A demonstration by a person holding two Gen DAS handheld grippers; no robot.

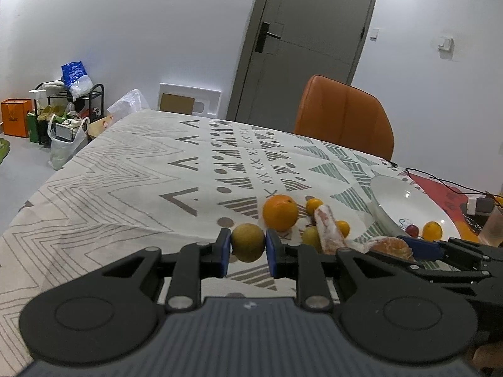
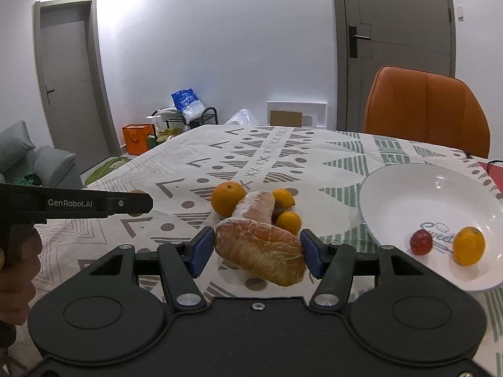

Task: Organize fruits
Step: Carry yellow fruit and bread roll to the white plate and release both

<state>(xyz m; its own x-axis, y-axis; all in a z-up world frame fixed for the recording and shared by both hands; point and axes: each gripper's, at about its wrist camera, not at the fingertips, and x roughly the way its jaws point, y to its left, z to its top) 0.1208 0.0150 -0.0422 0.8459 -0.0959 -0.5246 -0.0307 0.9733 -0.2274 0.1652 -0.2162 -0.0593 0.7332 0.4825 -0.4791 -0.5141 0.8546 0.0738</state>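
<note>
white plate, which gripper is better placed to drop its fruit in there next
Right. The right gripper, shut on the peeled pomelo wedge, sits beside the white plate. The left gripper, shut on the round yellow-green fruit, is farther off, with the right gripper between it and the plate.

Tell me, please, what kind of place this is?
Probably a room in a home, used for dining. A table under a patterned tablecloth holds fruit and a white plate, an orange chair stands beside it, and a cluttered shoe rack sits by the wall.
</note>
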